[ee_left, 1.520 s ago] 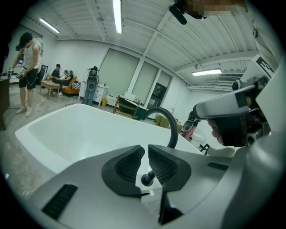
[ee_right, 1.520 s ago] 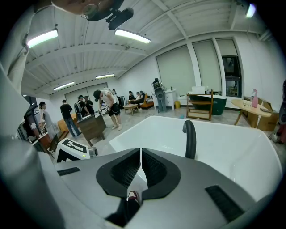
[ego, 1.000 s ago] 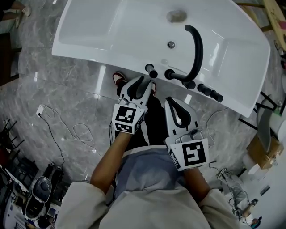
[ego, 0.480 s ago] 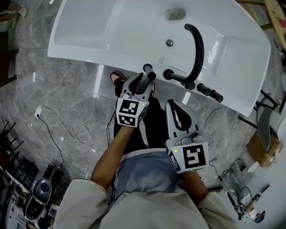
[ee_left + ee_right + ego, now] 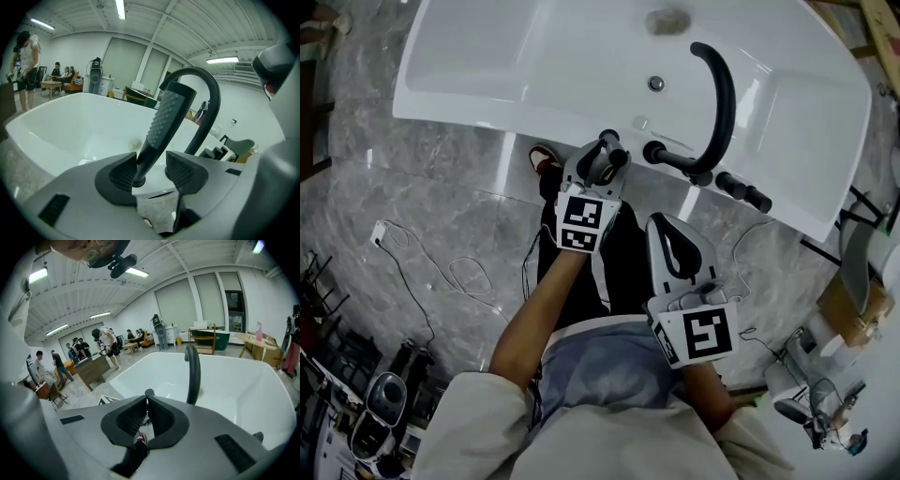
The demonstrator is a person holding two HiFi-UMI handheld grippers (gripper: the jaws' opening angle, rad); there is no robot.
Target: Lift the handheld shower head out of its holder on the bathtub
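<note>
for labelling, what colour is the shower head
Dark grey shower head, dotted with bumps; best in the left gripper view.

Straight up from the black dotted-grip shower head (image 5: 166, 117) it's all open air, and same goes for the far side over the white bathtub (image 5: 487, 56). Right side is the tight bit: a black arched spout (image 5: 727, 94) stands near it, then a row of black knobs (image 5: 741, 190) runs along the near rim.

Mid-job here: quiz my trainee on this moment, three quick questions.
1. True or false: the right gripper grips the spout.
2. What stands between the jaws of the left gripper? A) shower head B) spout C) nothing
3. Is the shower head lifted off the bathtub yet?
Key: 1 false, shut and empty. 2 A; jaws have just been opening, open around it. 3 No, its base sits at the rim.
</note>
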